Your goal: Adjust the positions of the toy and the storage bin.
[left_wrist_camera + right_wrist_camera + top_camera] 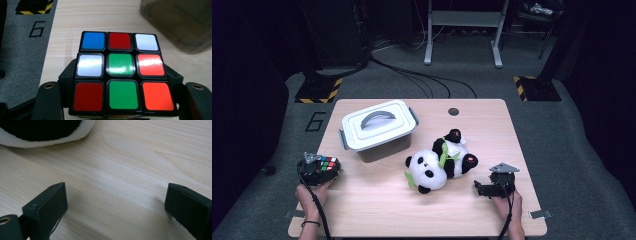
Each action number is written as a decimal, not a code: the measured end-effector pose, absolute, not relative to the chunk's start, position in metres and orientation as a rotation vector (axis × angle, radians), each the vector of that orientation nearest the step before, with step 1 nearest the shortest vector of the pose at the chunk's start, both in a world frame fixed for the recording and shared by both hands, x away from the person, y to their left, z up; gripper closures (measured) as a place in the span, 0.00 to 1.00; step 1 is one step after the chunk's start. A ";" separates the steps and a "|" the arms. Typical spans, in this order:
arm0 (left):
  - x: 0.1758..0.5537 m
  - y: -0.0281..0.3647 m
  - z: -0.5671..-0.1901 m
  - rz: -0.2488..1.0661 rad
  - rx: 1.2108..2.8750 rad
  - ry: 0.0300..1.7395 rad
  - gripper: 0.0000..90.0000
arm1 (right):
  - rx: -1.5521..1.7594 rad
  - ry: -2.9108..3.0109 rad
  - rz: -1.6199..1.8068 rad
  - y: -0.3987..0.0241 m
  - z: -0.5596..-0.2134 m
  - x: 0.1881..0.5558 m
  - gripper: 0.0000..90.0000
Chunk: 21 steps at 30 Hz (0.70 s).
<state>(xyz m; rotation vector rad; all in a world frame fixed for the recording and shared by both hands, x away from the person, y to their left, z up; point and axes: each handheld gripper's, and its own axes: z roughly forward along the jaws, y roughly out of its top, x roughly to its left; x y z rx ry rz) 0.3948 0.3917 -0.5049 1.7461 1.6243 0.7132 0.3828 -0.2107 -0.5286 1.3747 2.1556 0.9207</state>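
A colour puzzle cube [327, 164] sits between the jaws of my left gripper [325, 170] at the table's left edge. In the left gripper view the cube [121, 72] fills the middle, its top face showing blue, red, white, green and orange squares, and the two black jaws press on its sides. A plush panda [440, 161] lies on its back in the middle of the table. My right gripper [481, 189] rests near the front right, jaws wide apart over bare wood [120, 192], with the panda's fur [42, 131] just ahead.
A white lidded box [378, 127] with a grey handle stands at the back left of the wooden table [377, 205], close behind the cube; its dark wall [180, 22] shows ahead. Grey carpet with a "6" mark [315, 121] lies left of the table.
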 end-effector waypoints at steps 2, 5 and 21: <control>0.398 0.393 -0.509 0.714 1.740 1.636 0.38 | 1.375 2.156 0.920 -0.211 -0.529 0.383 0.04; 0.400 0.394 -0.512 0.706 1.734 1.641 0.38 | 1.375 2.155 0.921 -0.211 -0.529 0.383 0.04; 0.405 0.390 -0.515 0.737 1.756 1.620 0.22 | 1.374 2.155 0.921 -0.211 -0.529 0.383 0.04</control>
